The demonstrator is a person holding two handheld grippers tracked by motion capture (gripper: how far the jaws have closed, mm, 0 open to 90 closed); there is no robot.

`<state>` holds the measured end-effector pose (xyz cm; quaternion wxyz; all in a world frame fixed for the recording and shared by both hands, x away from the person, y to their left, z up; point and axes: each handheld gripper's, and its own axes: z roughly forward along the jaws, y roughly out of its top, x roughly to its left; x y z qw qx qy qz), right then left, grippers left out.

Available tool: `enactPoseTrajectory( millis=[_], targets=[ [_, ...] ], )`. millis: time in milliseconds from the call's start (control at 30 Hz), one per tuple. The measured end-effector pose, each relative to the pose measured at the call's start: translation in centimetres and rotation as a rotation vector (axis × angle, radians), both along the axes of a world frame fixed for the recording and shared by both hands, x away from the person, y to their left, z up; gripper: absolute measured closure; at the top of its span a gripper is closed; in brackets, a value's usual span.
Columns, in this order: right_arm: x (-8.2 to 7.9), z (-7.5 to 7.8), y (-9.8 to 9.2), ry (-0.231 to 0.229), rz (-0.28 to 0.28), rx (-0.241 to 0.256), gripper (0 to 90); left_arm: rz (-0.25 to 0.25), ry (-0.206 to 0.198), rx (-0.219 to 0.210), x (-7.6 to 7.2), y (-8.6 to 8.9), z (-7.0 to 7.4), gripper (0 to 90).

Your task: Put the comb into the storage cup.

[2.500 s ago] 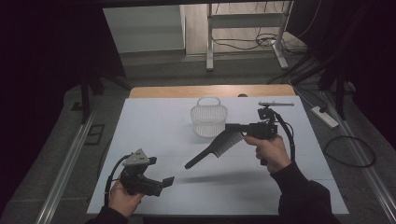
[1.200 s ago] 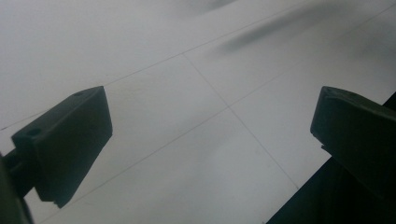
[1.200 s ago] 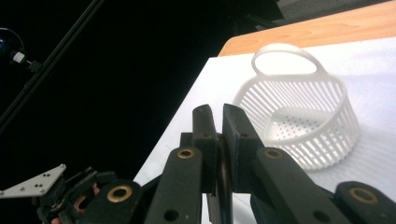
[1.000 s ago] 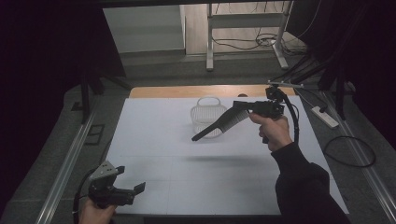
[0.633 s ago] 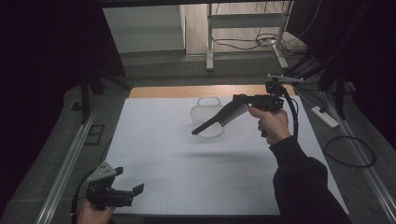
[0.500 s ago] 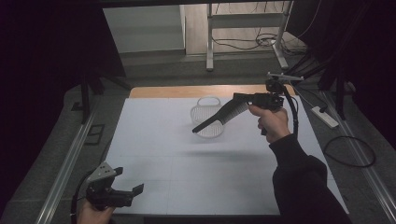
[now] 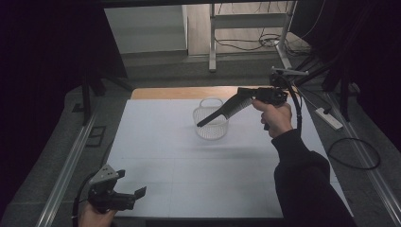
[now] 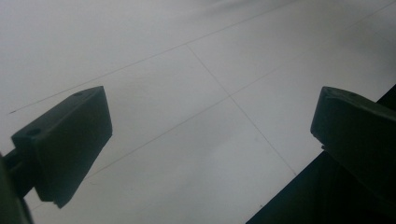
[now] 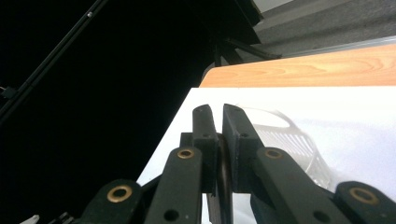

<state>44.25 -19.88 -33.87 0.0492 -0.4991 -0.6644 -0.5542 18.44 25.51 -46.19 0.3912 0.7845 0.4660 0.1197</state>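
Up and away goes the right tongs (image 7: pixel 243 97), carried from mid-desk to the far end, and the long dark utensil (image 7: pixel 221 112) clamped in them now hangs with its tip over the clear wire-ribbed basket (image 7: pixel 211 124). From the right gripper view the jaws stand nearly together with a thin dark edge pinched between them, so the hold looks firm. Down at the near left corner the left tongs (image 7: pixel 128 198) sit low over the white desk (image 7: pixel 189 170), jaws wide apart and holding nothing. Judging by the angle, the job is to lower that utensil into the basket: best to bring the tip down inside the rim, not across it, keep the clamp shut until the end rests on the bottom, then release gently, since a light basket like this could tip or slide if nudged.
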Motion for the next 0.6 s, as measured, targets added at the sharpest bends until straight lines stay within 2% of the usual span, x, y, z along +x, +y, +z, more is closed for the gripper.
enactPoseTrajectory(
  millis=[400, 600],
  targets=[
    [1.3, 0.6, 0.2, -0.021, -0.042, -0.035, 84.0, -0.003, 0.024, 0.036, 0.3, -0.4, -0.1, 0.0],
    [2.0, 0.3, 0.6, -0.022, -0.06, -0.059, 84.0, 0.001, 0.035, 0.03, 0.4, -0.3, -0.1, 0.0]
  ],
)
